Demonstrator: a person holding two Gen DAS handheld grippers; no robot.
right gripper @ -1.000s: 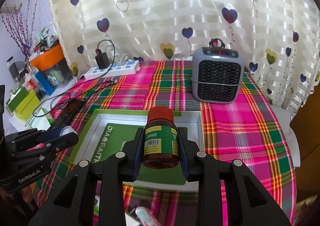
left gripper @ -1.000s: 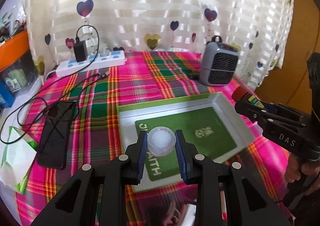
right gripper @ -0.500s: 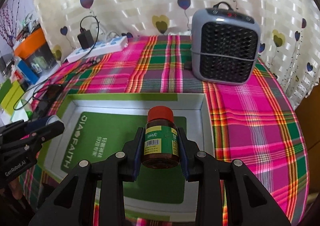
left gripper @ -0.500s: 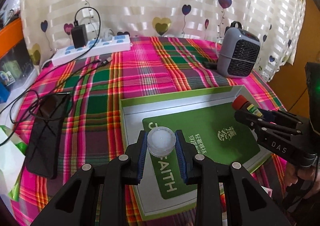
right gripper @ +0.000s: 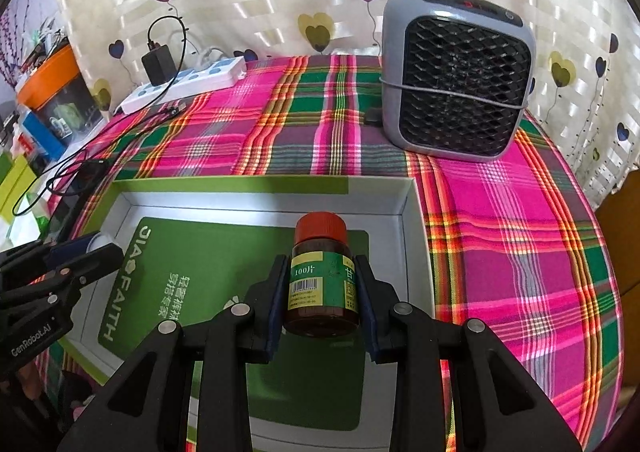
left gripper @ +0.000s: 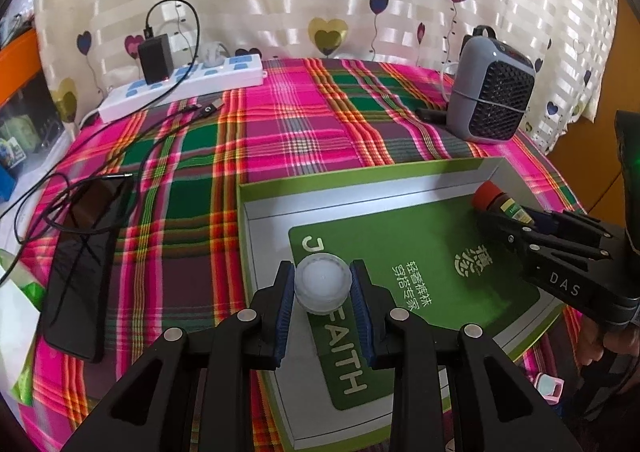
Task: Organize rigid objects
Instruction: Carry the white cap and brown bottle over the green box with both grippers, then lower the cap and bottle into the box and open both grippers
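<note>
Two handheld grippers hang over a shallow white box [left gripper: 496, 172] with a green printed card on its floor. The left gripper [left gripper: 323, 294] clamps a small, round, frosted-plastic jar [left gripper: 322, 284]; the right gripper [right gripper: 320, 294] pinches a brown glass pill bottle [right gripper: 320, 284] with a red cap, upright. Each should be lowered level to the card just ahead, well apart, before releasing.

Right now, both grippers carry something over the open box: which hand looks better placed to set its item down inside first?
Probably the left: the left gripper holds the white round jar over the box floor's near-left part, while the brown pill bottle hangs tilted near the far right corner.
</note>
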